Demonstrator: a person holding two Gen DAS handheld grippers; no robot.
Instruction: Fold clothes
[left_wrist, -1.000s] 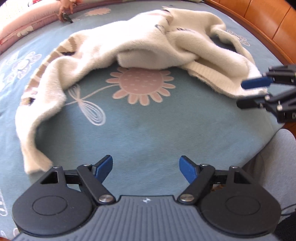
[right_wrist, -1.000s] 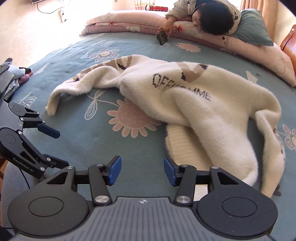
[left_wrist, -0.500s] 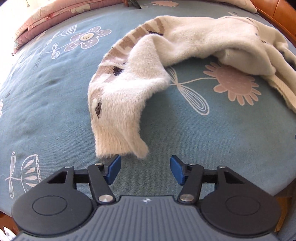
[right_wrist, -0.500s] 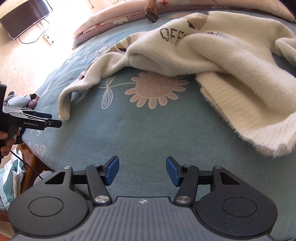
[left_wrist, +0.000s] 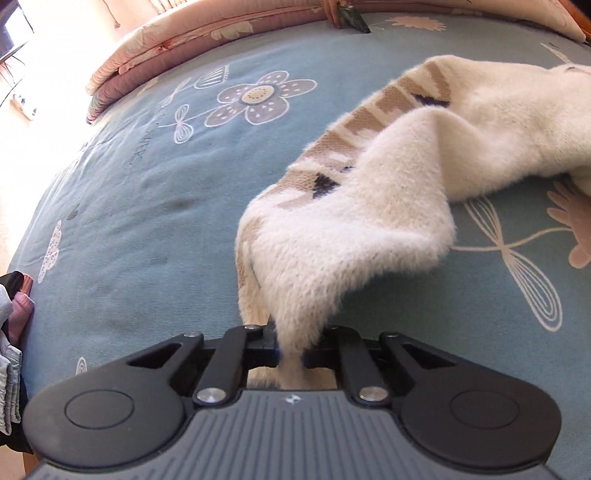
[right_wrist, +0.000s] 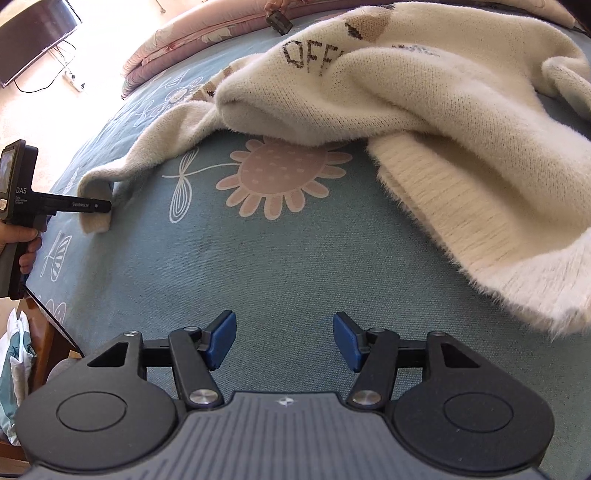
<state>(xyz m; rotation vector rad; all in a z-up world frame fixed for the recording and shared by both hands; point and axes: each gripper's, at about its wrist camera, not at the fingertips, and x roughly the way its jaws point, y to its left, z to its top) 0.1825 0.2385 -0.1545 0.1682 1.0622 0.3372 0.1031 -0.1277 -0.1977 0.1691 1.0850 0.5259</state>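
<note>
Left tongs (left_wrist: 291, 356) pinch the soft, floppy sweater's (right_wrist: 424, 92) cuff (left_wrist: 291, 332); right tongs (right_wrist: 284, 341) gape empty near the ribbed hem (right_wrist: 450, 206), a firm hold.

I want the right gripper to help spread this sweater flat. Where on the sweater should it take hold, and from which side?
Probably the ribbed hem of the sweater, where it lies on the bedspread. It is the edge closest ahead of the open right gripper and looks thin enough to pinch. Come in low from the front. The left gripper already clamps the sleeve cuff.
</note>
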